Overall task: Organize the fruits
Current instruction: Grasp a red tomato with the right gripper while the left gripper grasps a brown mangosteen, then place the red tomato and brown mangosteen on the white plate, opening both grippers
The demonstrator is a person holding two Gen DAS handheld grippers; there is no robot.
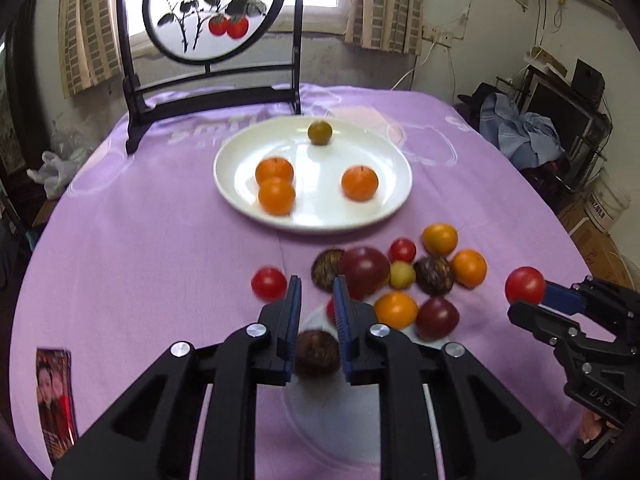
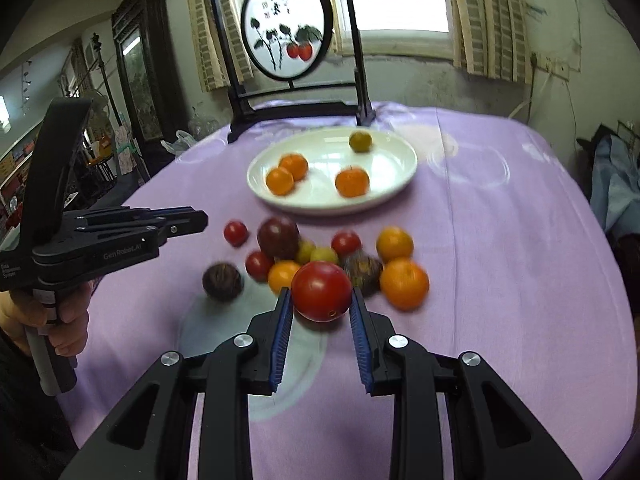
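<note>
The left hand-held gripper (image 1: 317,320) is squeezed shut on a dark brown round fruit (image 1: 318,354). The fruit sits far back between the blue pads, near the hinge, not at the tips. The right hand-held gripper (image 2: 322,312) is closed on a red tomato (image 2: 322,291), held right at the tips of its fingers.

The white plate (image 1: 394,208) sits in the middle of the tabletop (image 1: 140,240), farther away than the pile. It has three oranges and one small green fruit on it. The loose pile of fruit (image 1: 404,276) lies nearer, between the plate and the grippers.

The tomato could slip out, because it is smooth and round and only the tips hold it. It could also squash if squeezed harder. Fruit dropped onto the plate might roll, bump the oranges, and go over the low rim. The two grippers are close together, so they could knock into each other on the way to the plate.
</note>
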